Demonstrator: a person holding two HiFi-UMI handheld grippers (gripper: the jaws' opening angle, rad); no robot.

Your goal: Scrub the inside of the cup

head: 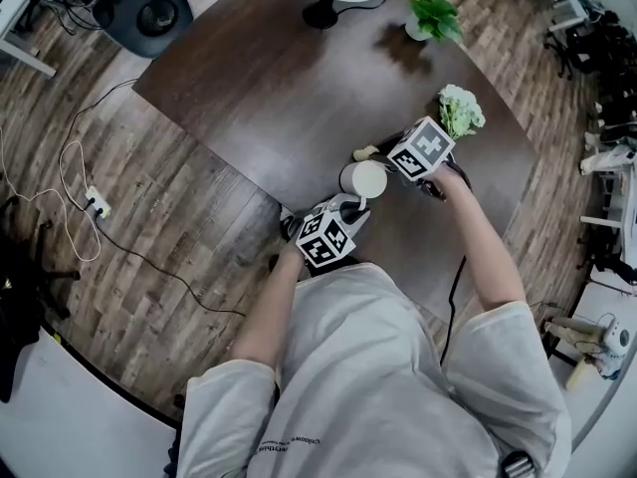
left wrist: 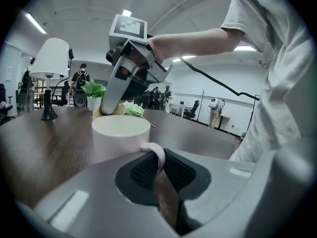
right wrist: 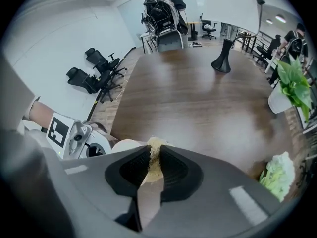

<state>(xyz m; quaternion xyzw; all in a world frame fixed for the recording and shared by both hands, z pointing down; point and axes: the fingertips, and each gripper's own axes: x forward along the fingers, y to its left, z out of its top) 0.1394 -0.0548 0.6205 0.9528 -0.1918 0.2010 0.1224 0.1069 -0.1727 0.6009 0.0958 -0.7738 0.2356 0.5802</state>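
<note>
While the left gripper clamped the looped handle of the white mug, its jaws drawn narrow on that loop, the right gripper had a tan, fibrous scrub pad pinched between nearly closed jaws. The white mug stood on the dark wooden table, between the two grippers and toward the side nearest the person. It was upright with its long axis vertical. Its mouth opened to the ceiling, and its handle pointed back toward the person and the left gripper. In the head view the scrub pad showed just beyond the far rim, outside the mouth rather than in it. Scrubbing proper therefore seemed not yet begun, and this looked like the approach to the cup. The next move would likely call for lifting the pad over the rim and lowering it straight down along that vertical axis. It would then press against the inner wall while the left gripper steadied the mug against turning or tipping.
</note>
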